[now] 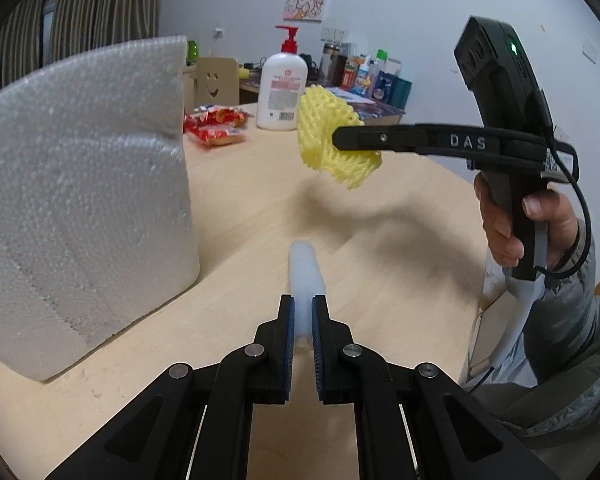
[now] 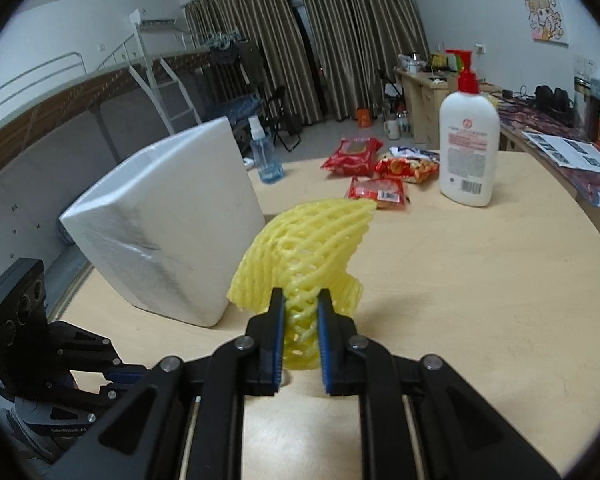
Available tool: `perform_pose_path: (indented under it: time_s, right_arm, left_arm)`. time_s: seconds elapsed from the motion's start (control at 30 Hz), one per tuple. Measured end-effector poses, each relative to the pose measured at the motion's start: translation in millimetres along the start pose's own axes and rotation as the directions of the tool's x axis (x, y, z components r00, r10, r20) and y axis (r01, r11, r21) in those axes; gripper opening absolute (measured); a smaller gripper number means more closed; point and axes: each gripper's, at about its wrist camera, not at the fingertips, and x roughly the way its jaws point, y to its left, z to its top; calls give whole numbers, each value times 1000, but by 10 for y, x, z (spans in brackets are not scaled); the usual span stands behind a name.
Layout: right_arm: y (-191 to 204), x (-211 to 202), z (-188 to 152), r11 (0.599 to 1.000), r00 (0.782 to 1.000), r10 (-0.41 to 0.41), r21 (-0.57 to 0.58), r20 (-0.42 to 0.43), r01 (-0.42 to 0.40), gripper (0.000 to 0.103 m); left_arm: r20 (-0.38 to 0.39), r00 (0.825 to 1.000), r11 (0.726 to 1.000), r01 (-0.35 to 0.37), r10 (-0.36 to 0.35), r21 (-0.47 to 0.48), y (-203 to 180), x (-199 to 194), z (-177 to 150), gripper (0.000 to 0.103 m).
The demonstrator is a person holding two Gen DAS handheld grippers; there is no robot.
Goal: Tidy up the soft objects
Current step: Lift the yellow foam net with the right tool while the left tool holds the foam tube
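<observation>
A yellow foam net sleeve (image 2: 300,248) hangs above the table, pinched at its lower end by my right gripper (image 2: 301,300), which is shut on it. In the left wrist view the same yellow net (image 1: 324,120) hangs in the air from the right gripper (image 1: 340,139), seen side on and held by a person's hand (image 1: 540,220). My left gripper (image 1: 303,305) is shut on a pale, translucent white soft tube (image 1: 305,268) that sticks forward over the table. A large white foam box (image 1: 80,200) stands to the left, the box (image 2: 168,224) also in the right wrist view.
On the light wooden table (image 2: 460,300) stand a white lotion bottle with a red pump (image 2: 468,148) and a clear blue spray bottle (image 2: 266,156). Several red snack packets (image 2: 376,188) lie behind the net. The table edge curves away on the right.
</observation>
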Motion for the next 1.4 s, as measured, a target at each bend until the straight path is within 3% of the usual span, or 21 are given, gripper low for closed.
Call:
perform_pose_path:
  time_s: [0.3, 0.5, 0.77, 1.17, 1.4]
  right_arm:
    - [-112, -228, -108, 999, 998, 26, 41, 50, -28, 18]
    - [-134, -359, -153, 998, 995, 44, 48, 87, -48, 18]
    - [-39, -567, -185, 997, 987, 71, 28, 143, -76, 18]
    - [197, -909, -115, 993, 965, 120, -49, 235, -111, 18]
    - [332, -1019, -90, 986, 948, 160, -80, 274, -144, 18]
  left_arm:
    - [59, 998, 1000, -13, 14, -12, -139, -217, 15, 9]
    - [139, 988, 997, -68, 73, -37, -200, -538, -1, 9]
    - [235, 962, 991, -130, 136, -42, -374, -835, 76, 9]
    - [316, 921, 972, -233, 229, -26, -669, -1298, 163, 9]
    - [374, 880, 952, -305, 293, -30, -771, -1587, 162, 9]
